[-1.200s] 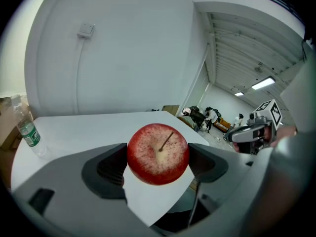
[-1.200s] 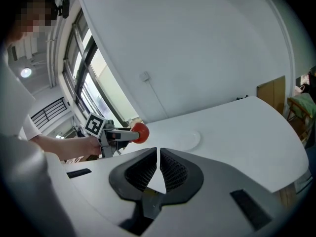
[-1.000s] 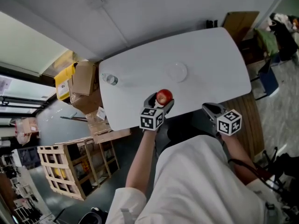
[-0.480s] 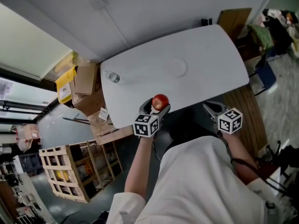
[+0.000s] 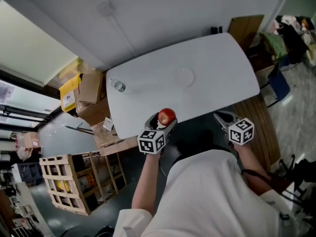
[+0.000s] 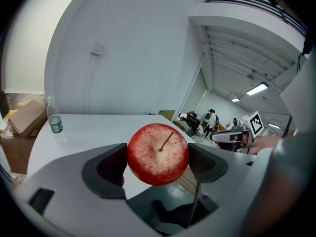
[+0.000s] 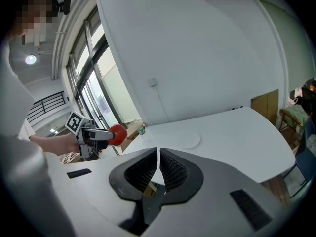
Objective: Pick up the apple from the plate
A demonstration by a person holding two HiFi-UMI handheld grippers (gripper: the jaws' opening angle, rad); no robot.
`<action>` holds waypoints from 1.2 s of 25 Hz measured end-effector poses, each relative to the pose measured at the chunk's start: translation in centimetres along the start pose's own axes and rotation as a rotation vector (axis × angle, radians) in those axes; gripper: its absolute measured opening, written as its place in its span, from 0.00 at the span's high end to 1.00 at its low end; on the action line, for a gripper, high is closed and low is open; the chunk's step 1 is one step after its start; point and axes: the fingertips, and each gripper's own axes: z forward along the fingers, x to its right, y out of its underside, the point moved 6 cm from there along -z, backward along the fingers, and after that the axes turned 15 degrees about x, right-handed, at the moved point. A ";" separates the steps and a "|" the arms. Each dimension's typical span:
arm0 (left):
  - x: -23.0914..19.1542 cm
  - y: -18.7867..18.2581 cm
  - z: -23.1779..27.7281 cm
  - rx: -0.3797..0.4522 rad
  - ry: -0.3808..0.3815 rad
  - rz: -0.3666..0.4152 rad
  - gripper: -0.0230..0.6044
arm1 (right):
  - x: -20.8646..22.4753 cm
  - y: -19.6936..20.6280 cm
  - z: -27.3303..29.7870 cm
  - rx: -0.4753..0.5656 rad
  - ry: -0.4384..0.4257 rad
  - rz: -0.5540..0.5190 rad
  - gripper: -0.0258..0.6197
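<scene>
A red apple (image 5: 167,116) with a stem is clamped between the jaws of my left gripper (image 5: 164,121), held off the near edge of the white table (image 5: 217,68). In the left gripper view the apple (image 6: 158,153) fills the space between the two dark pads of the left gripper (image 6: 158,163). A white plate (image 5: 184,76) lies bare near the table's middle, well beyond the apple. My right gripper (image 5: 223,117) hovers at the near right edge, jaws together with nothing in them; its own view shows the right gripper (image 7: 158,168), the plate (image 7: 183,140) and the apple (image 7: 117,134).
A clear water bottle (image 5: 117,85) stands at the table's left end. Cardboard boxes (image 5: 91,85) and a wooden crate (image 5: 74,181) sit on the floor to the left. A chair (image 5: 279,85) and clutter stand at the right.
My left gripper has drawn the apple back toward me and slightly left, from over the table's edge to off it. The right gripper has barely moved.
</scene>
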 end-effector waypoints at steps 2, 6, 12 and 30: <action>0.4 0.0 -0.1 0.007 -0.013 -0.010 0.35 | 0.4 -0.1 0.1 -0.003 -0.018 -0.006 0.90; 1.3 -0.1 0.1 0.026 -0.029 -0.021 0.35 | 1.0 -1.0 0.2 0.011 -0.065 -0.024 0.90; 2.3 -0.7 1.0 0.048 -0.054 -0.032 0.35 | 3.1 -1.9 0.4 0.022 -0.081 -0.009 0.90; 3.2 -0.8 2.1 0.066 -0.082 -0.046 0.35 | 4.5 -3.4 2.3 0.029 -0.136 -0.012 0.90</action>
